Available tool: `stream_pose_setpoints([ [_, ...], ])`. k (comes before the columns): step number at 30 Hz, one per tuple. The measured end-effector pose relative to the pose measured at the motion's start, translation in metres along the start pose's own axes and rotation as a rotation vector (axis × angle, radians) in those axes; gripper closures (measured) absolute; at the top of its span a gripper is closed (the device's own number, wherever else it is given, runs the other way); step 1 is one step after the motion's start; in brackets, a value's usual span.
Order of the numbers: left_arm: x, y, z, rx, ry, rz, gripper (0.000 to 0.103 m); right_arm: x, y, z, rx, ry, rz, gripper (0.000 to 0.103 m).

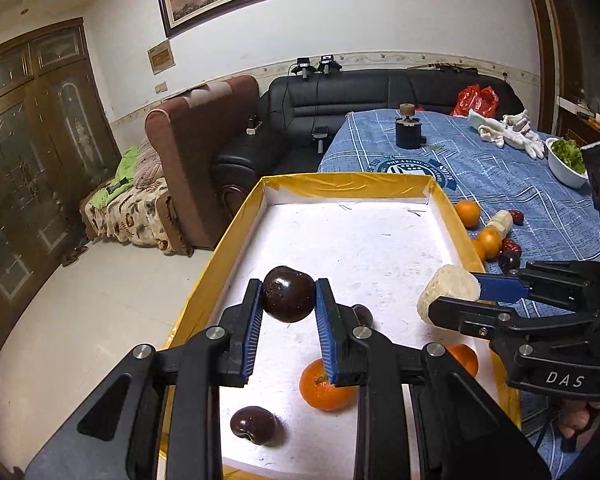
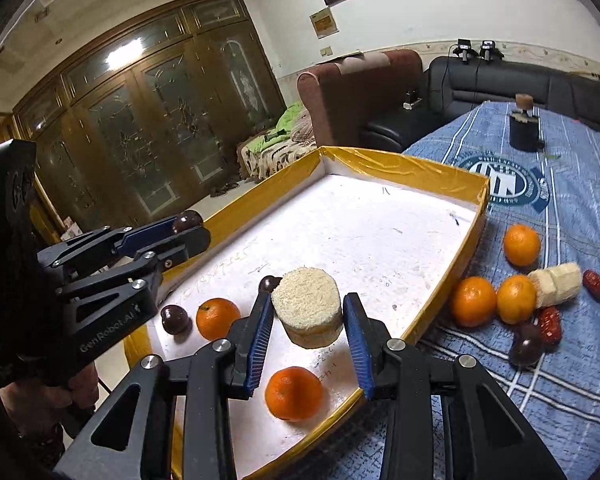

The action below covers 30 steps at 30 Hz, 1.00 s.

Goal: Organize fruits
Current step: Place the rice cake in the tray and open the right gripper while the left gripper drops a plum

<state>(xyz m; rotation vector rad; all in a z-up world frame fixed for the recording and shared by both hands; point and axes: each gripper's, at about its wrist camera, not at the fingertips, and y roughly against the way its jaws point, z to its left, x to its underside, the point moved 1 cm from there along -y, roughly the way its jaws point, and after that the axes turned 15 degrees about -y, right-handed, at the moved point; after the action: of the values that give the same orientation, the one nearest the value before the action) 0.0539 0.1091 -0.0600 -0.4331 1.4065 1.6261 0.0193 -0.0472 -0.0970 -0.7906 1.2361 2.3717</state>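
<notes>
My left gripper (image 1: 289, 296) is shut on a dark purple plum (image 1: 289, 294) and holds it above the yellow-rimmed white tray (image 1: 380, 236). My right gripper (image 2: 306, 312) is shut on a pale cut fruit chunk (image 2: 306, 304), also over the tray (image 2: 380, 232). In the tray lie two oranges (image 2: 218, 318) (image 2: 294, 394) and two more dark plums (image 2: 175, 319) (image 2: 269, 283). On the blue cloth to the right lie three oranges (image 2: 521, 244), a second pale chunk (image 2: 556, 284), red dates (image 2: 594, 284) and a plum (image 2: 526, 346).
The blue checked tablecloth (image 1: 520, 184) carries a dark jar (image 1: 409, 132), white gloves (image 1: 512, 130) and a white bowl of greens (image 1: 566, 162). A black sofa (image 1: 340, 96) and a brown armchair (image 1: 192, 152) stand beyond the table. The floor lies left of the tray.
</notes>
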Motion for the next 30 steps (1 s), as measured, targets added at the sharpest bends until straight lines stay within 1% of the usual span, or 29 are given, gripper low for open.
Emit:
stream_pose_setpoints([
  [4,0.0,-0.003,-0.001,-0.004,-0.002,0.009,0.079,-0.001,0.0,-0.006,-0.04,-0.009,0.007,0.067],
  [8,0.001,-0.007,-0.002,-0.006,-0.006,0.023,0.079,-0.002,0.0,-0.006,-0.05,0.002,0.016,0.067],
  [15,0.003,-0.016,-0.007,-0.012,-0.019,0.053,0.079,-0.001,-0.005,-0.006,-0.042,0.018,0.038,0.067],
  [18,0.006,-0.021,-0.009,-0.013,-0.024,0.078,0.079,-0.001,-0.007,-0.004,-0.04,0.028,0.048,0.066],
  [21,0.01,-0.025,-0.01,-0.026,-0.019,0.105,0.078,0.0,-0.009,-0.001,-0.038,0.046,0.06,0.064],
  [23,0.01,-0.027,-0.009,-0.021,-0.013,0.122,0.078,0.002,-0.008,0.002,-0.043,0.054,0.071,0.062],
  [26,0.008,-0.027,-0.009,-0.011,-0.002,0.129,0.076,0.0,-0.005,0.0,-0.068,0.031,0.082,0.056],
  [27,0.006,-0.026,-0.01,-0.009,0.002,0.125,0.069,-0.002,-0.003,-0.002,-0.069,0.021,0.077,0.055],
  [28,0.005,-0.025,-0.01,-0.007,0.007,0.118,0.057,-0.004,0.0,-0.004,-0.067,0.012,0.068,0.055],
  [30,0.001,-0.019,-0.012,-0.009,0.018,0.092,0.044,-0.01,0.008,-0.013,-0.06,-0.022,0.033,0.055],
])
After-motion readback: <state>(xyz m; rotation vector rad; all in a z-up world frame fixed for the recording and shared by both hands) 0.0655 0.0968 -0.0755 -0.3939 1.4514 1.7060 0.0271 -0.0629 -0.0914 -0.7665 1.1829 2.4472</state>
